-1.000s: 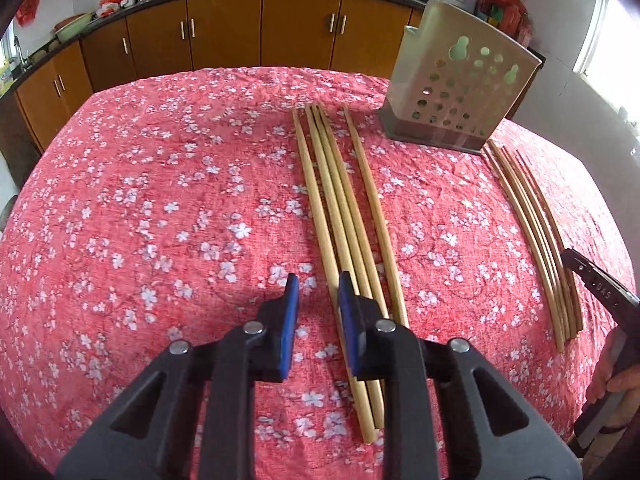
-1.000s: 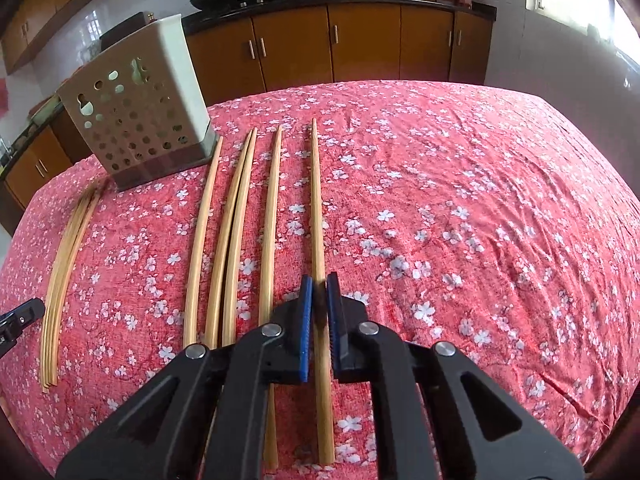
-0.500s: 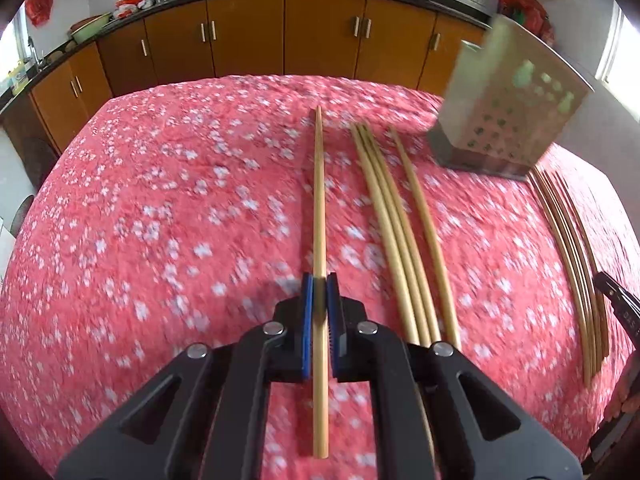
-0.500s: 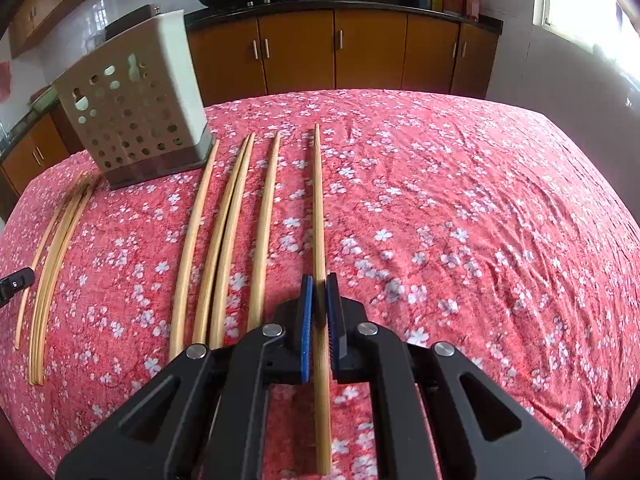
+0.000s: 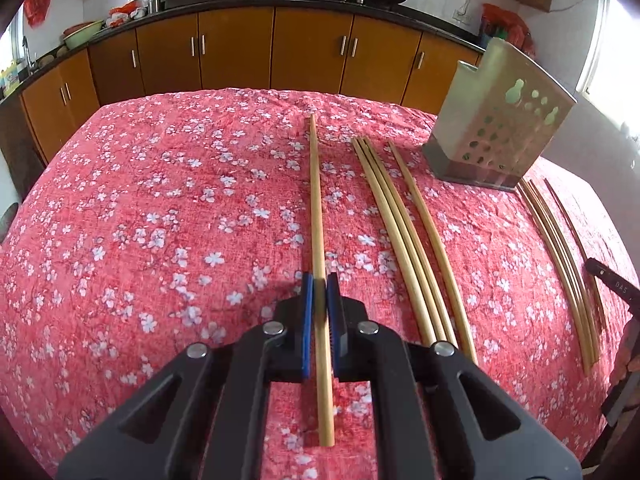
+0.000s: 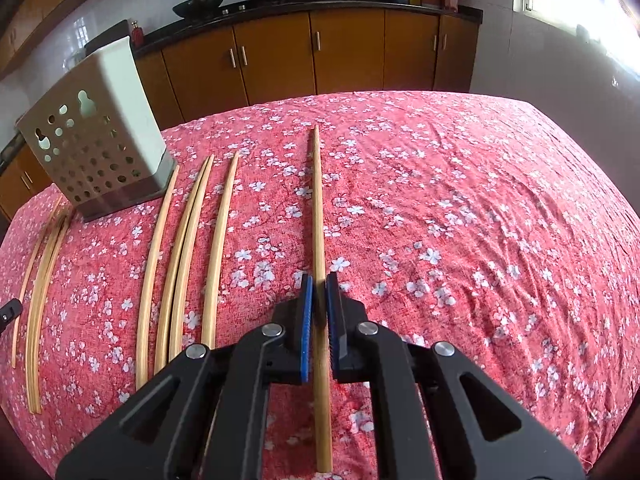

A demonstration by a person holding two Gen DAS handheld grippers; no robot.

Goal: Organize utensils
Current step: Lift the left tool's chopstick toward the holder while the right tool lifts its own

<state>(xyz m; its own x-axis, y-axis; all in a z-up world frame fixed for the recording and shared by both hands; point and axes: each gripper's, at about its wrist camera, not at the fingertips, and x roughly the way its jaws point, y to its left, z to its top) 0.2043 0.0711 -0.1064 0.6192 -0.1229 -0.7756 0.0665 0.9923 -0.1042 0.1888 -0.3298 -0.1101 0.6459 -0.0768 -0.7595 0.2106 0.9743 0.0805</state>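
Observation:
My left gripper (image 5: 319, 280) is shut on a long bamboo chopstick (image 5: 317, 200), held above the red floral tablecloth (image 5: 160, 220). Three more chopsticks (image 5: 404, 232) lie to its right. My right gripper (image 6: 319, 280) is shut on another chopstick (image 6: 318, 200), also lifted off the cloth. Several chopsticks (image 6: 188, 248) lie to its left. A perforated metal utensil holder (image 5: 500, 136) stands at the back, also in the right wrist view (image 6: 96, 148). A bundle of thinner chopsticks (image 5: 560, 260) lies beyond it, also in the right wrist view (image 6: 40, 288).
Orange kitchen cabinets (image 5: 312, 52) run behind the table, with woks and bottles on the counter. The other hand-held gripper (image 5: 616, 292) shows at the right edge of the left wrist view. The cloth right of the right gripper (image 6: 480, 220) is bare.
My left gripper has shut on a chopstick and lifted it away to the left of the group. My right gripper has raised its chopstick, still gripped.

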